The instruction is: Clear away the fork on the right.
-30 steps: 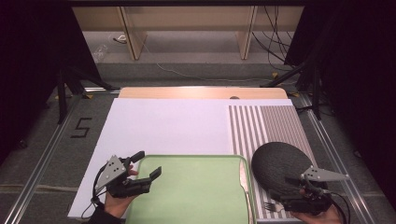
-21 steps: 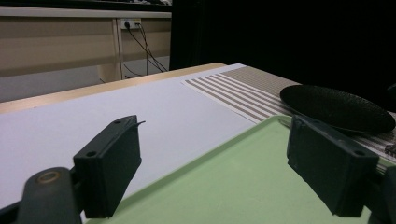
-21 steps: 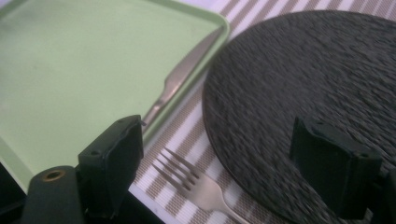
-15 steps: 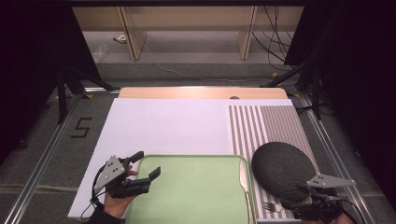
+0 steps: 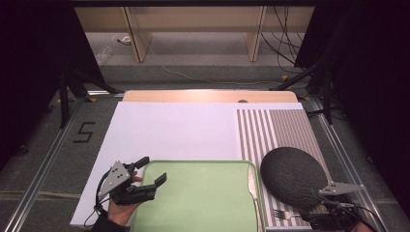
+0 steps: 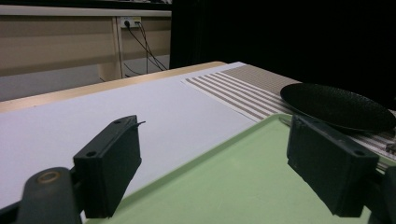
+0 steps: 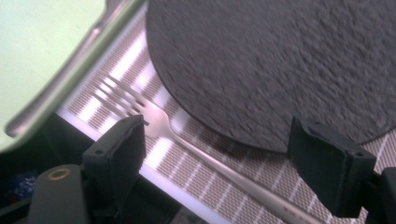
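Observation:
A light green tray (image 5: 203,203) lies at the table's near edge. My left gripper (image 5: 152,170) hovers open over its left rim, and in the left gripper view the jaws (image 6: 219,140) straddle bare tray (image 6: 243,186). On the striped mat (image 5: 275,130) rests a black plate (image 5: 292,176). A fork (image 5: 280,213) lies just in front of the plate, and a knife (image 5: 251,186) lies along the tray's right rim. My right gripper (image 5: 314,215) is low at the near right, open. Its jaws (image 7: 222,140) stand either side of the fork (image 7: 154,119), above it, beside the plate (image 7: 280,60).
A white sheet (image 5: 179,130) covers the left and middle of the table, with a wooden strip (image 5: 208,95) along its far edge. Dark curtains and cables stand beyond the table. The tray's rim (image 7: 70,74) runs close to the fork's tines.
My right gripper has drawn back toward the table's near edge, off the plate and down to the fork's handle side. The left gripper has stayed put.

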